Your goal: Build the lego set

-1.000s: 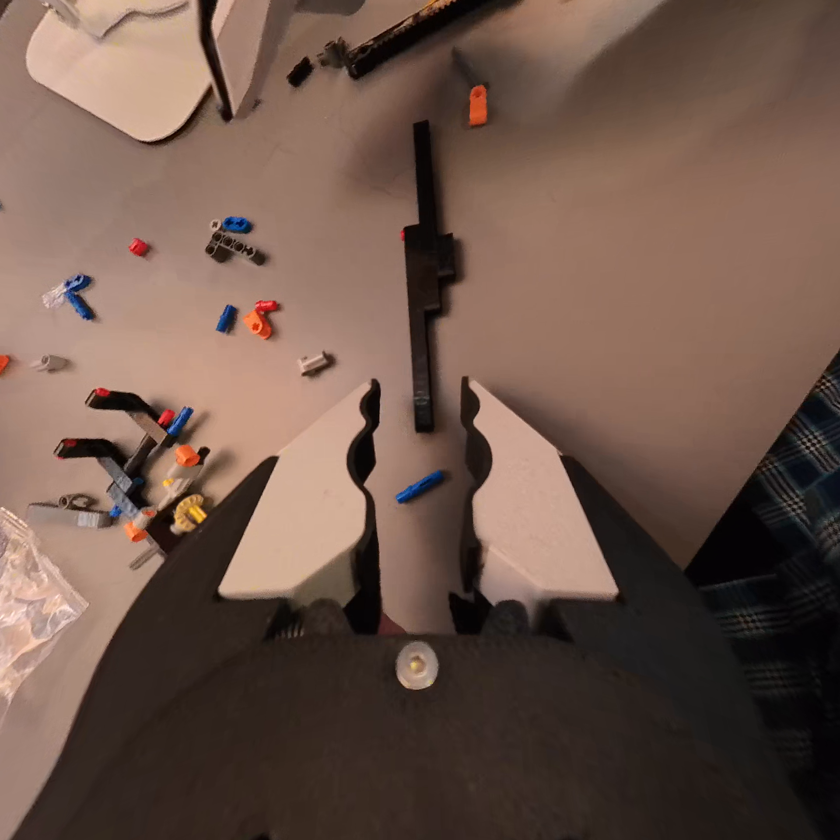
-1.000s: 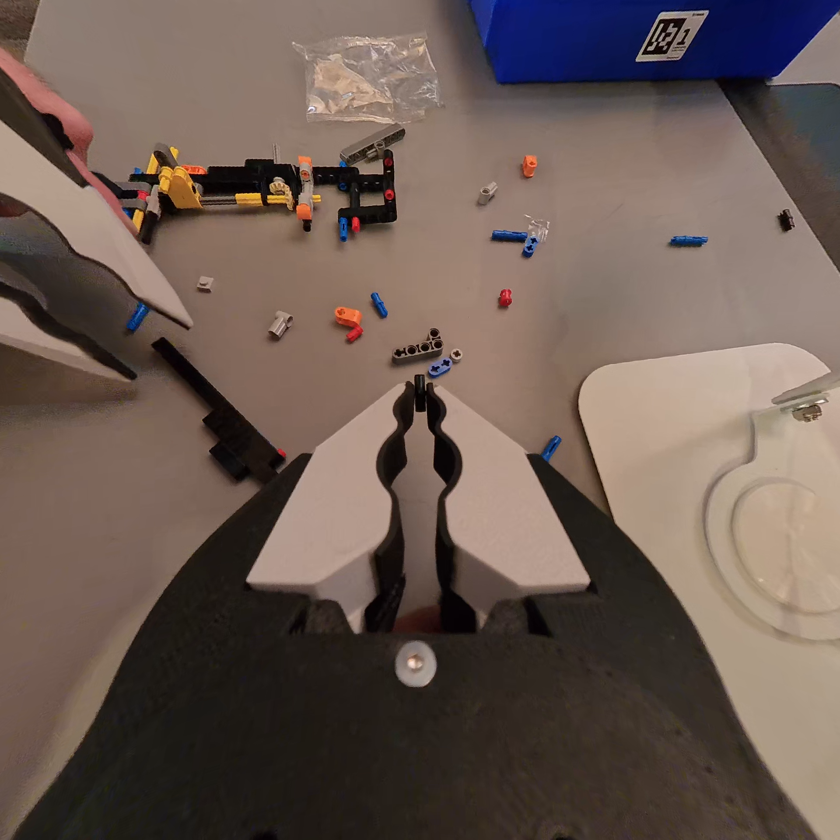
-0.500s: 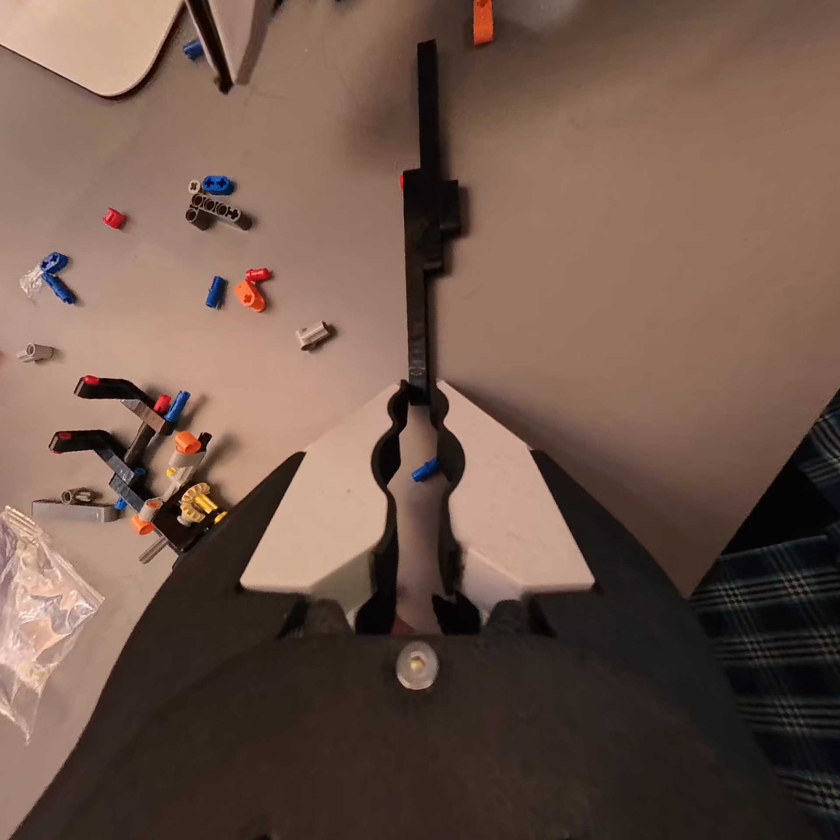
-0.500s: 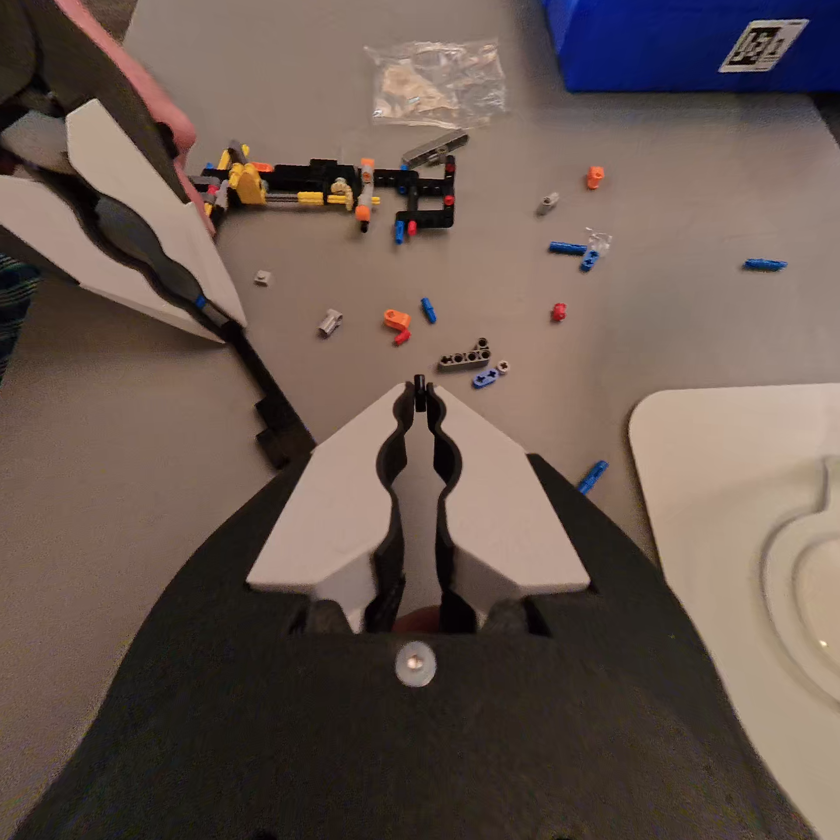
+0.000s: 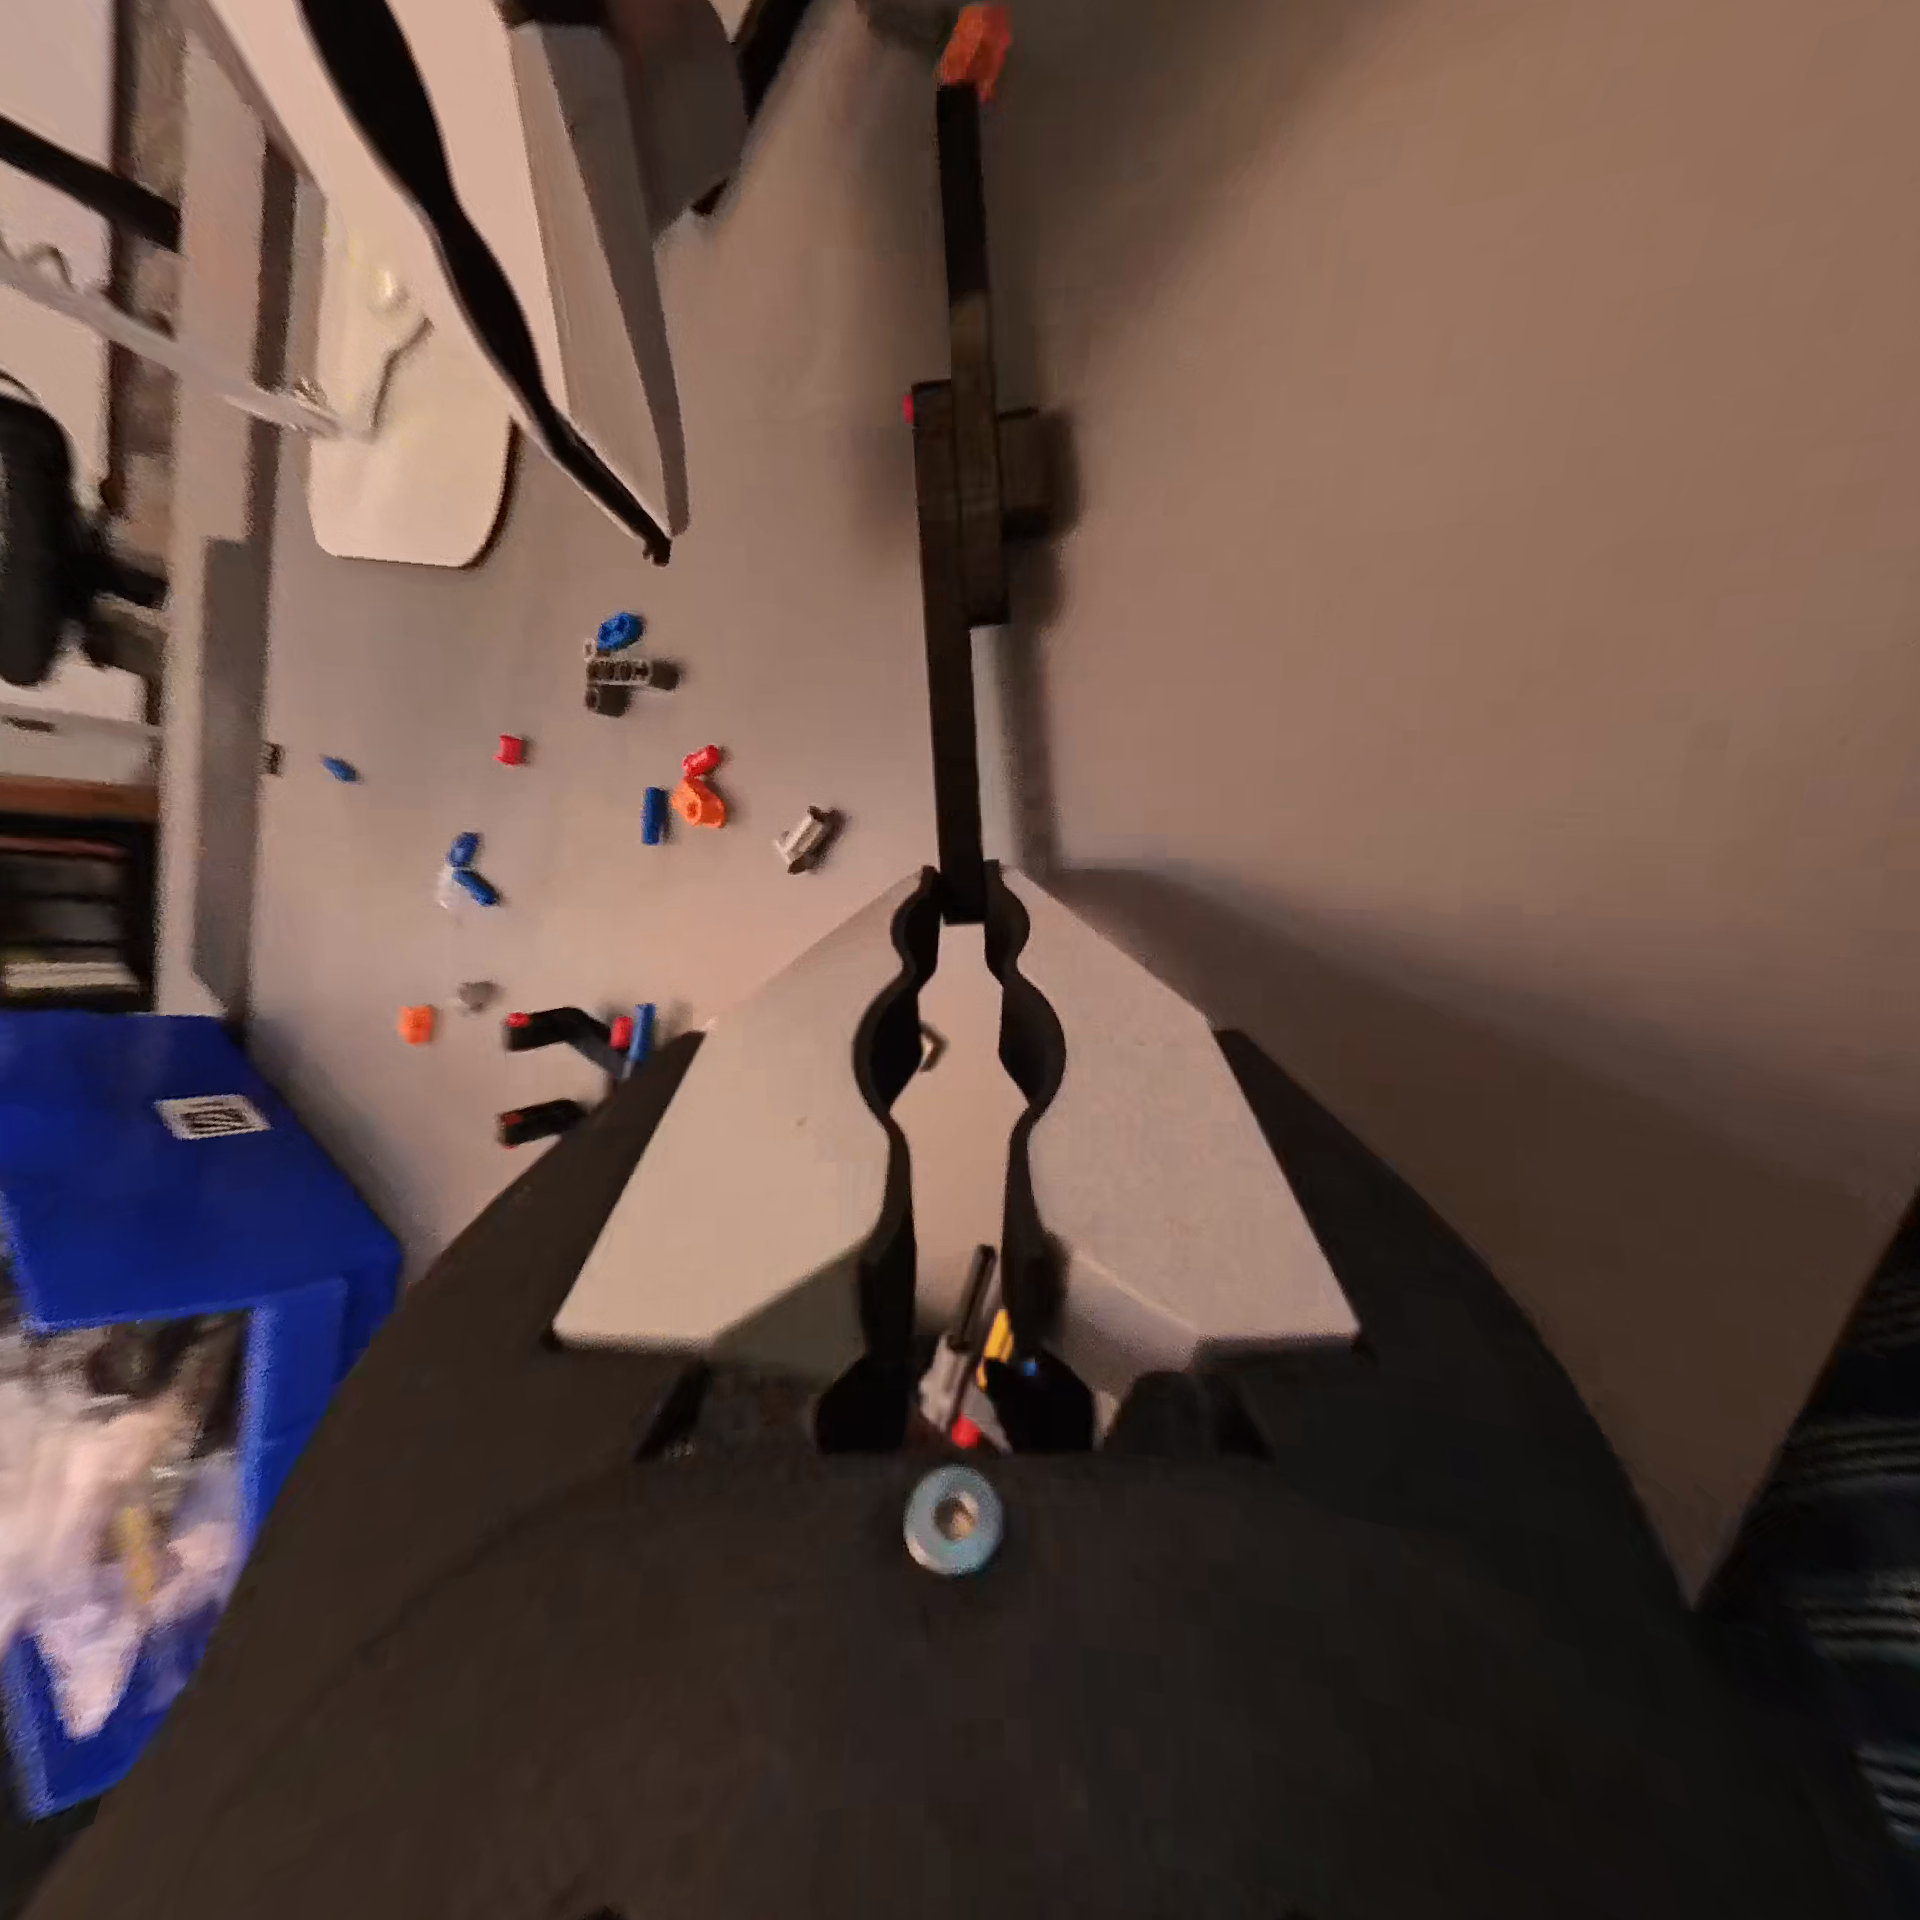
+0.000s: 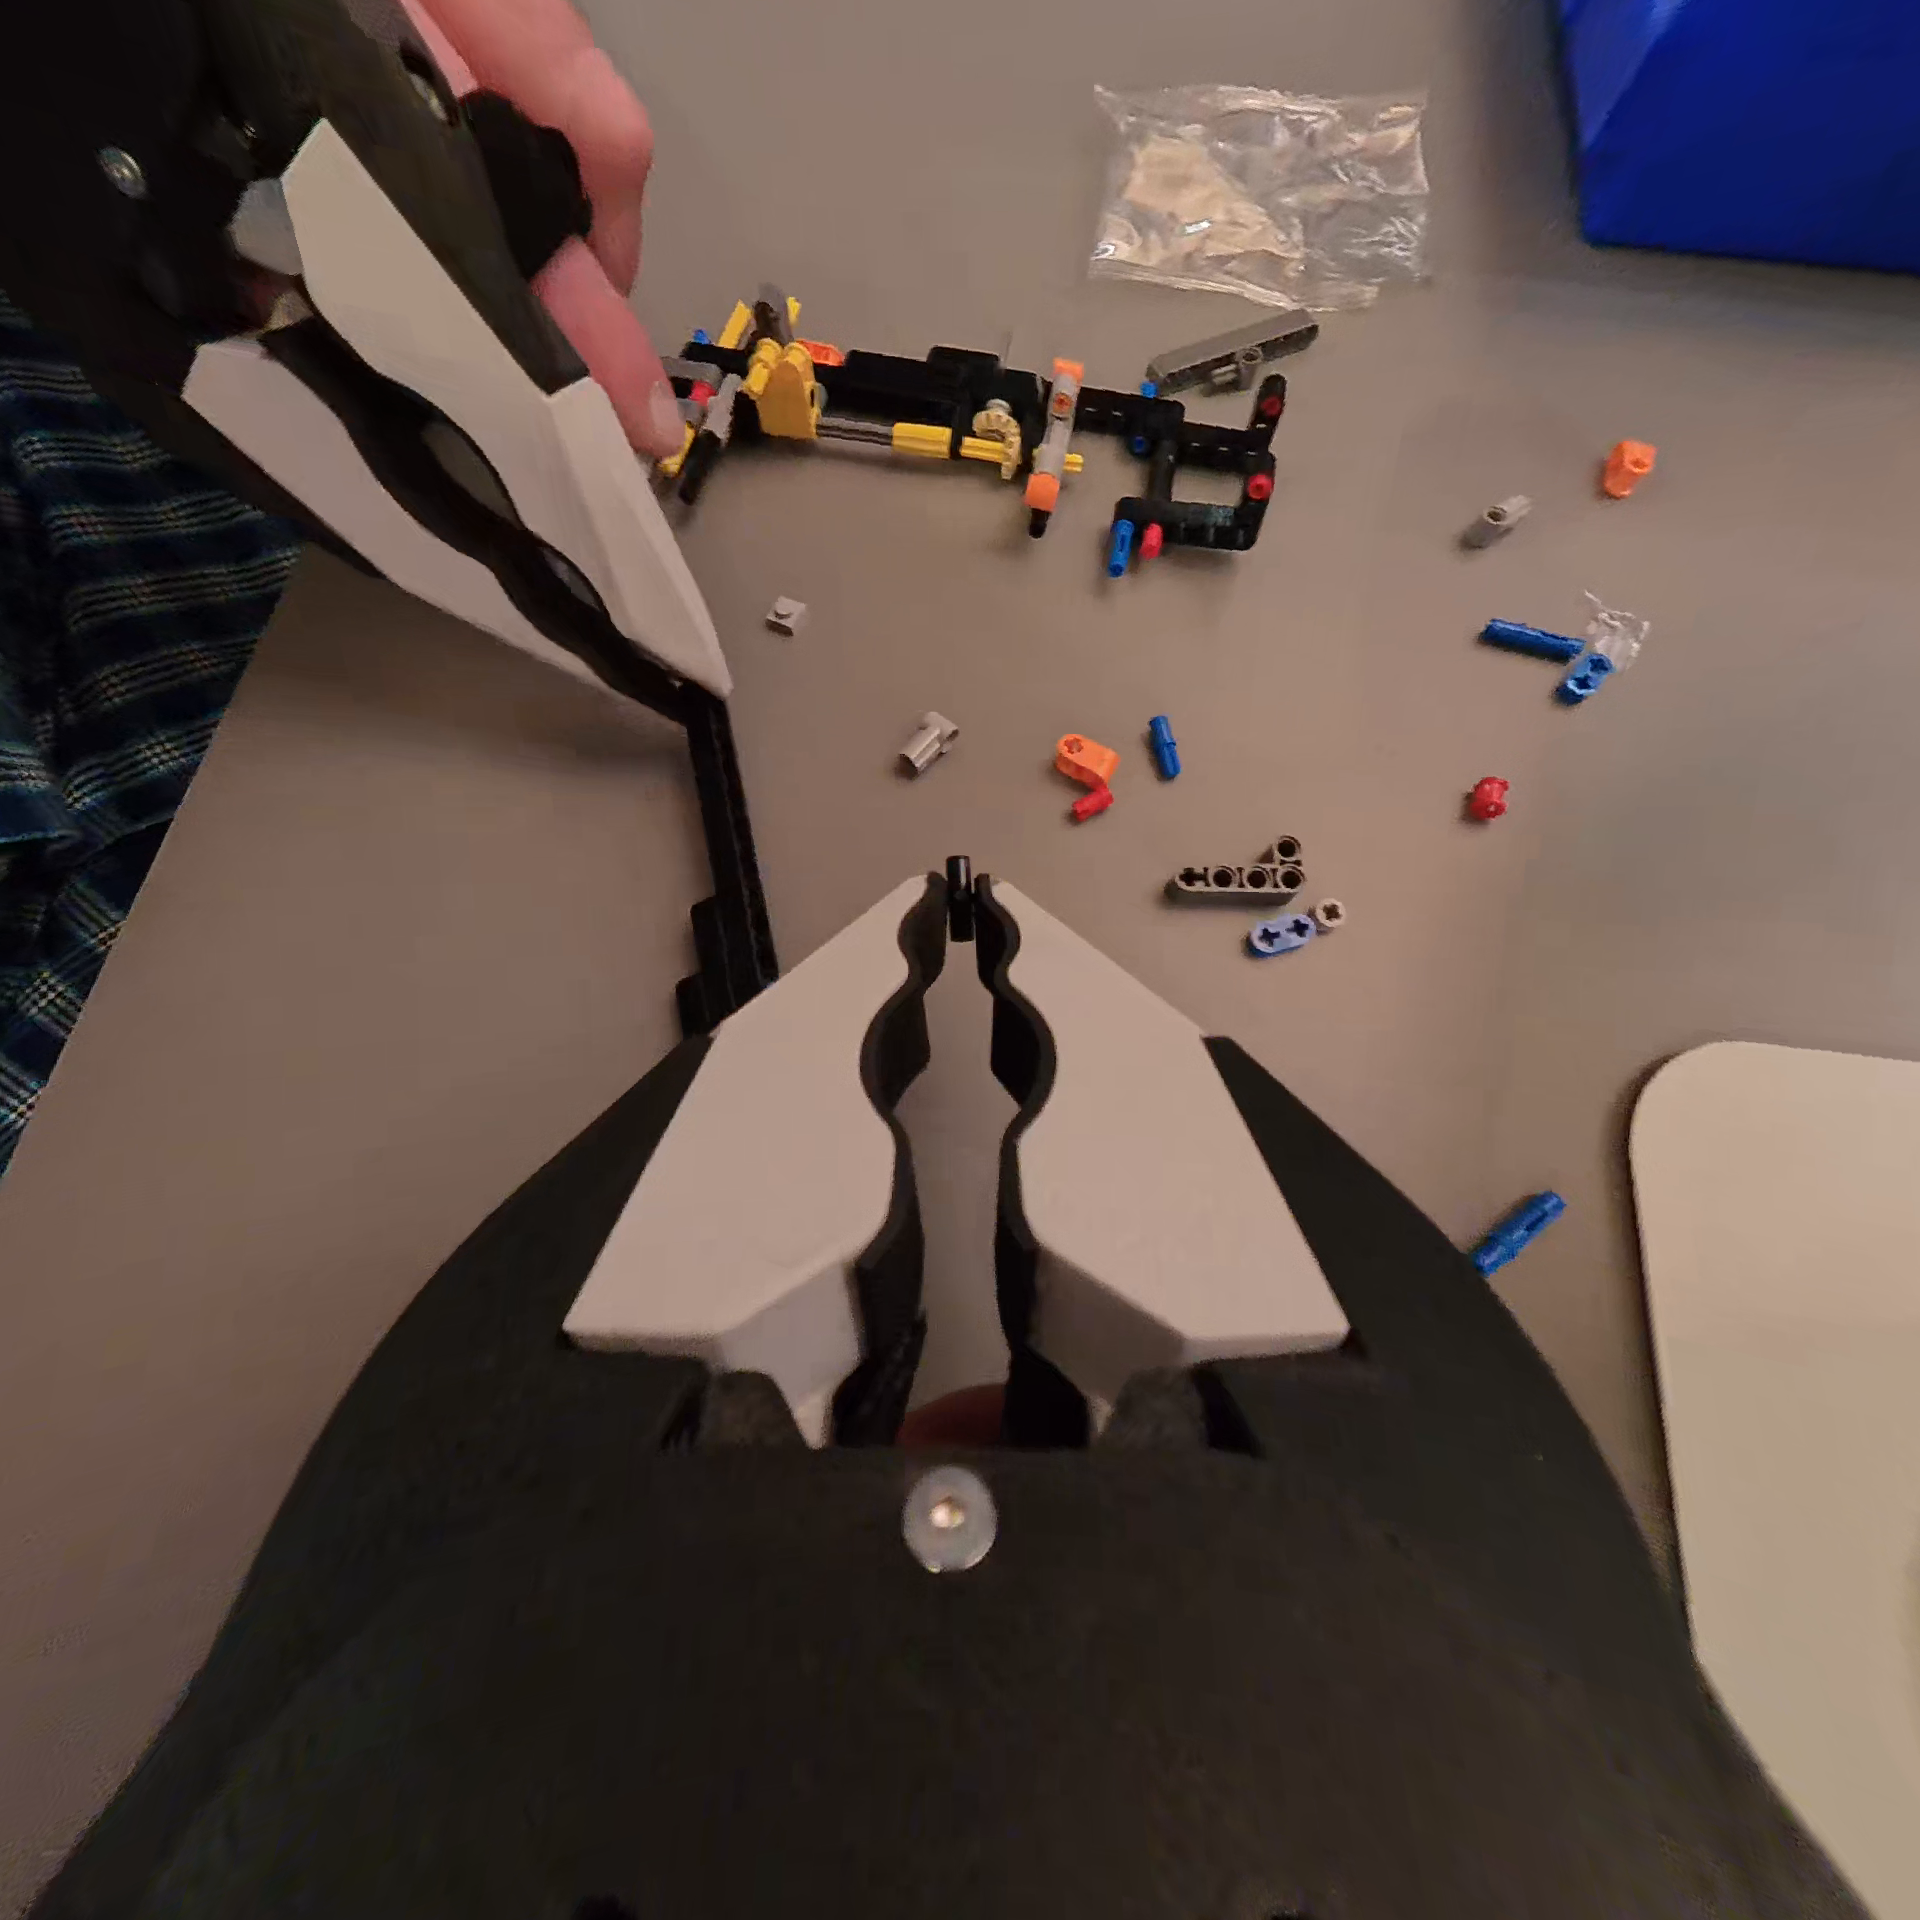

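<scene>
The left claw [image 5: 964,896] has just clamped the long black beam [image 5: 961,582] and lifted it off the bench [image 6: 416,935]; the right claw [image 6: 958,902] nips a black pin [image 6: 957,896] beside it, likely ready for joining.

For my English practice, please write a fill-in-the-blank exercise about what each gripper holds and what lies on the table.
1. The left gripper is shut on one end of a long ____ lego beam.
2. The right gripper pinches a small black ____.
3. The crumpled clear plastic bag lies on the grey table beside a ____ plastic box.

Missing words: black; pin; blue
</scene>
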Action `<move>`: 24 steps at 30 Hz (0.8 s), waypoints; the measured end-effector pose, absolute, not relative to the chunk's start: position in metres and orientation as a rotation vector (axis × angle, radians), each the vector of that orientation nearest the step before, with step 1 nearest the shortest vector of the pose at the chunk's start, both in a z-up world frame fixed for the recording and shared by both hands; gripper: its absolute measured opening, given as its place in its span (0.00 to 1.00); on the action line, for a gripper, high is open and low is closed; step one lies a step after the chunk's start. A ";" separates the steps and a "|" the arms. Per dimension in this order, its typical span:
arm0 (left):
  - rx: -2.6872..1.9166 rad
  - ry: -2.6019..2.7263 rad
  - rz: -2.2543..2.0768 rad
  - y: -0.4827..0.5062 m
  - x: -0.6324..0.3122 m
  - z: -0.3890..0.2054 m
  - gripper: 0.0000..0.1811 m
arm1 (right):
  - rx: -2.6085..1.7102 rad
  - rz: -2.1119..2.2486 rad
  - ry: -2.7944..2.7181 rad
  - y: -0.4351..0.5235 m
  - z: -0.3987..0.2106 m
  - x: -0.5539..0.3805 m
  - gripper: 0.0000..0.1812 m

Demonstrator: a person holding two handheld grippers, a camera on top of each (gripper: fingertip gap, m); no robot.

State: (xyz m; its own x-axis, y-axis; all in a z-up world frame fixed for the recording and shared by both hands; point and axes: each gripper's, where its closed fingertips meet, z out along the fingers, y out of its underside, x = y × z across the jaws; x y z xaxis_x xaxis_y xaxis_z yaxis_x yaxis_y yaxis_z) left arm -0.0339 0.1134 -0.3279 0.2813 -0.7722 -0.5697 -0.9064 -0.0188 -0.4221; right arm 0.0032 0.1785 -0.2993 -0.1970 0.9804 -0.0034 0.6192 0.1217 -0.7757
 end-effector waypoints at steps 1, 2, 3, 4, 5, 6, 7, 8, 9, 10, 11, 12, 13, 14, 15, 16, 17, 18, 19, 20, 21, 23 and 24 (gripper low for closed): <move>-1.781 1.539 0.288 0.115 -0.037 -0.328 0.03 | -1.536 0.897 -1.894 0.176 -0.300 0.003 0.01; -1.727 1.550 0.349 0.117 -0.039 -0.325 0.03 | -1.528 0.896 -1.905 0.174 -0.301 0.002 0.01; -1.673 1.571 0.399 0.118 -0.039 -0.323 0.03 | -1.520 0.899 -1.914 0.172 -0.302 0.002 0.01; -1.630 1.594 0.439 0.117 -0.039 -0.322 0.03 | -1.515 0.905 -1.921 0.170 -0.302 0.001 0.01; -1.598 1.604 0.470 0.117 -0.039 -0.322 0.03 | -1.511 0.908 -1.926 0.169 -0.303 0.000 0.01; -1.576 1.614 0.484 0.117 -0.039 -0.323 0.03 | -1.507 0.910 -1.931 0.167 -0.303 -0.001 0.01; -1.560 1.624 0.490 0.116 -0.038 -0.324 0.03 | -1.501 0.914 -1.937 0.166 -0.304 -0.001 0.01; -1.553 1.631 0.493 0.115 -0.038 -0.326 0.03 | -1.496 0.918 -1.941 0.164 -0.304 -0.002 0.01; -1.543 1.629 0.492 0.115 -0.038 -0.326 0.03 | -1.492 0.922 -1.945 0.163 -0.304 -0.003 0.01; -1.532 1.624 0.487 0.115 -0.037 -0.327 0.03 | -1.488 0.926 -1.950 0.161 -0.304 -0.005 0.01; -1.532 1.622 0.493 0.115 -0.038 -0.328 0.03 | -1.483 0.930 -1.957 0.158 -0.304 -0.006 0.01; -1.532 1.617 0.510 0.116 -0.040 -0.330 0.03 | -1.476 0.939 -1.965 0.154 -0.305 -0.008 0.01; -1.536 1.611 0.521 0.117 -0.041 -0.332 0.04 | -1.469 0.955 -1.975 0.150 -0.305 -0.009 0.01; -1.541 1.612 0.515 0.117 -0.040 -0.334 0.04 | -1.460 0.974 -1.986 0.145 -0.305 -0.010 0.01; -1.533 1.603 0.514 0.117 -0.040 -0.334 0.04 | -1.452 0.990 -1.999 0.140 -0.306 -0.010 0.01; -1.529 1.602 0.516 0.117 -0.039 -0.334 0.04 | -1.445 1.002 -2.015 0.136 -0.307 -0.010 0.01; -1.525 1.606 0.517 0.117 -0.040 -0.334 0.04 | -1.441 1.010 -2.027 0.133 -0.308 -0.010 0.01; -1.525 1.604 0.517 0.117 -0.040 -0.334 0.04 | -1.438 1.017 -2.039 0.130 -0.309 -0.010 0.01; -1.526 1.599 0.510 0.117 -0.040 -0.334 0.04 | -1.433 1.022 -2.052 0.127 -0.311 -0.010 0.01; -1.529 1.596 0.506 0.117 -0.040 -0.334 0.04 | -1.425 1.026 -2.065 0.123 -0.312 -0.009 0.01; -1.537 1.592 0.506 0.117 -0.041 -0.334 0.04 | -1.419 1.026 -2.079 0.120 -0.313 -0.009 0.01; -1.534 1.586 0.501 0.115 -0.043 -0.334 0.04 | -1.414 1.012 -2.107 0.115 -0.317 -0.009 0.01; -1.535 1.583 0.501 0.115 -0.044 -0.334 0.04 | -1.411 1.006 -2.120 0.113 -0.320 -0.009 0.01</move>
